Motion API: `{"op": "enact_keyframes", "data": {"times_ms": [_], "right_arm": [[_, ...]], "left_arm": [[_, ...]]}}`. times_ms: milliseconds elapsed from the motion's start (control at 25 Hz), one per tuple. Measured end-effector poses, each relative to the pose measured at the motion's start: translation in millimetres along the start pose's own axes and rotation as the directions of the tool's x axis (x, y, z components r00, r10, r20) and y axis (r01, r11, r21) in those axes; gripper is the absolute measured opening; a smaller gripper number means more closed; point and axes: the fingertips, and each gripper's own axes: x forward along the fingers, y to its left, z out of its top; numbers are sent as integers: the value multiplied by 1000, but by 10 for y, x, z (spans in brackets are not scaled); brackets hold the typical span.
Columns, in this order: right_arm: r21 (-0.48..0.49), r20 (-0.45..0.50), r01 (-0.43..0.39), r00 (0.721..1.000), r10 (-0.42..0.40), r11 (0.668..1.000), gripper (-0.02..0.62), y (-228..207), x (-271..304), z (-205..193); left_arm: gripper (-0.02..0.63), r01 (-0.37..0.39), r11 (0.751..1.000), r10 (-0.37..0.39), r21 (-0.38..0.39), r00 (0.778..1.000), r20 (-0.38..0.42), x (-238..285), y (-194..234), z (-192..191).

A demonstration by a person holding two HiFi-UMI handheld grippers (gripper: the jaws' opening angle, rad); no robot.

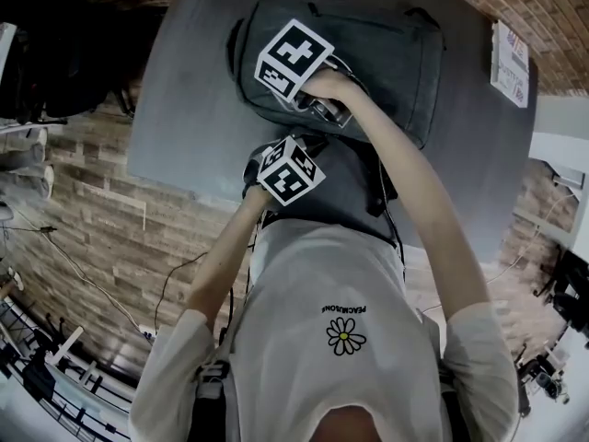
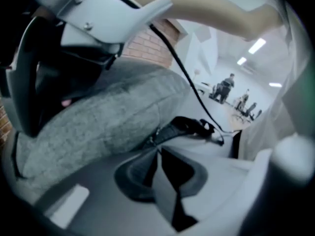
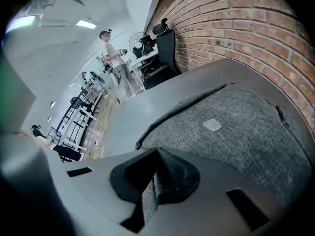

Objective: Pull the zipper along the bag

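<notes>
A grey backpack [image 1: 396,63] lies flat on the dark table [image 1: 184,109]. My right gripper [image 3: 156,181] rests on the bag's top face and is shut on a fold of its grey fabric [image 3: 147,200]. In the head view its marker cube [image 1: 294,58] sits over the bag's left part. My left gripper [image 2: 158,156] is at the bag's near edge, under its own cube [image 1: 290,168]. Its jaws stand a narrow gap apart, their tips right at a zipper line [image 2: 151,141], and I see nothing clamped between them. A black strap [image 2: 189,127] lies just beyond.
A white printed card [image 1: 511,63] stands at the table's far right edge. A brick wall [image 3: 256,23] runs along the table's far side. A cable [image 2: 192,82] hangs across the left gripper view. A person [image 3: 110,53] stands far off in the room.
</notes>
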Motion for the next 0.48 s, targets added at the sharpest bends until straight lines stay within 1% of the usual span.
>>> {"op": "enact_keyframes", "data": {"times_ms": [40, 80, 120, 160, 200, 240, 280, 320, 360, 400, 440, 480], "right_arm": [[-2, 2, 0, 1000, 0, 1000, 0, 4, 1, 0], [-2, 3, -1, 1000, 1, 1000, 0, 6, 1, -1], [-2, 4, -1, 1000, 1, 1000, 0, 5, 2, -3], [1, 4, -1, 1000, 1, 1000, 0, 0, 4, -6], [4, 6, 0, 1000, 0, 1000, 0, -6, 7, -7], [7, 10, 0, 1000, 0, 1000, 0, -6, 13, -3], [8, 16, -2, 1000, 2, 1000, 0, 4, 21, 7], [8, 24, -5, 1000, 5, 1000, 0, 20, 27, 22], [5, 31, -7, 999, 7, 1000, 1, 33, 26, 38], [1, 36, -8, 999, 8, 1000, 0, 39, 14, 50], [-3, 40, -8, 999, 8, 1000, 1, 39, -3, 54], [-7, 43, -7, 999, 7, 1000, 0, 38, -18, 50]], "left_arm": [[29, 11, 1000, -11, 0, 1000, 8, 15, -21, 15], [27, 34, 999, -34, 25, 999, 8, 48, -74, 30], [14, 82, 993, -82, 80, 997, -2, 109, -195, 45], [-2, 160, 974, -158, 160, 987, -24, 203, -413, 61], [-2, 247, 937, -241, 247, 969, -52, 323, -710, 93], [-2, 310, 895, -302, 320, 950, -75, 442, -1026, 145], [-2, 343, 866, -336, 364, 938, -83, 536, -1304, 210], [-2, 360, 855, -360, 373, 930, -73, 593, -1510, 276], [-2, 374, 858, -381, 353, 923, -54, 614, -1632, 332], [-2, 384, 864, -396, 325, 918, -34, 612, -1668, 373], [-2, 381, 873, -395, 305, 919, -20, 606, -1627, 396], [-2, 364, 885, -378, 291, 926, -11, 603, -1530, 402]]}}
